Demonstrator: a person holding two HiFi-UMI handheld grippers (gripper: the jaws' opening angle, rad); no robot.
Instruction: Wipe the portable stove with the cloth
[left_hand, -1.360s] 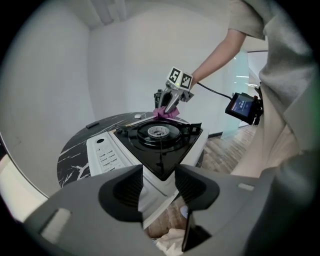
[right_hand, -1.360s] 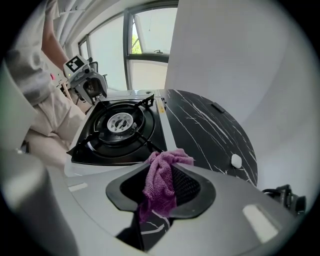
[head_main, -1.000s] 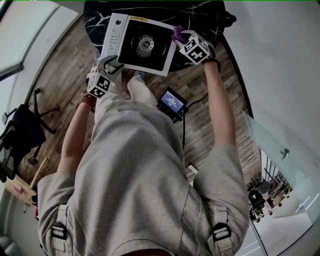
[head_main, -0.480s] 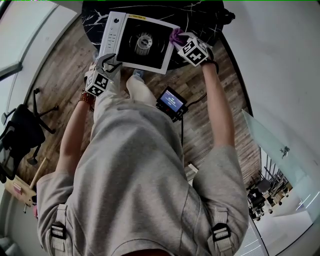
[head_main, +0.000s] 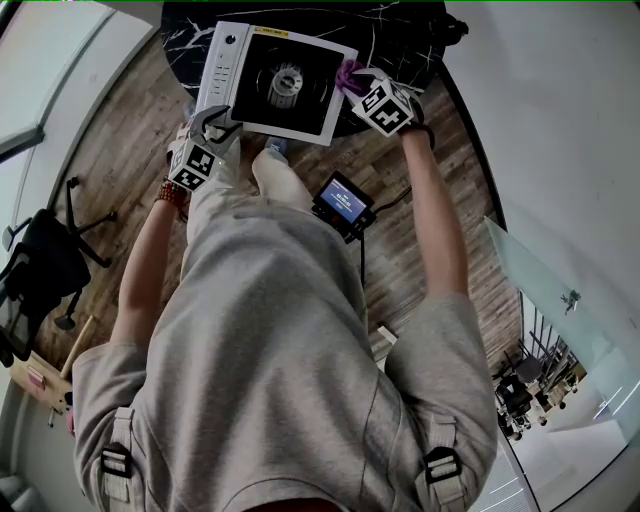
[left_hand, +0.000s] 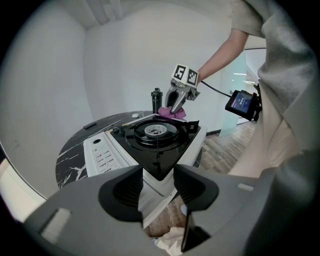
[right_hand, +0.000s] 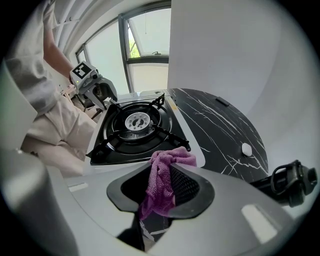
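The stove (head_main: 275, 85) sits at the bench's (head_main: 400, 40) near edge. A bottle (left_hand: 157, 100) stands at the far right edge. The left tongs (left_hand: 157, 187) pinch the stove's near corner. The right tongs (right_hand: 159, 175) point down and hold the cloth (right_hand: 172, 159) on the stove's right edge.

Brown wood planks cover the floor (head_main: 110, 170), and plain white walls (head_main: 570, 110) close the room in. 1 round black table (head_main: 400, 35) veined in white stands near the wall. 1 black office chair (head_main: 45, 265) sits at the left, a glass partition (head_main: 535, 285) at the right. Daylight enters through a window (right_hand: 145, 42).
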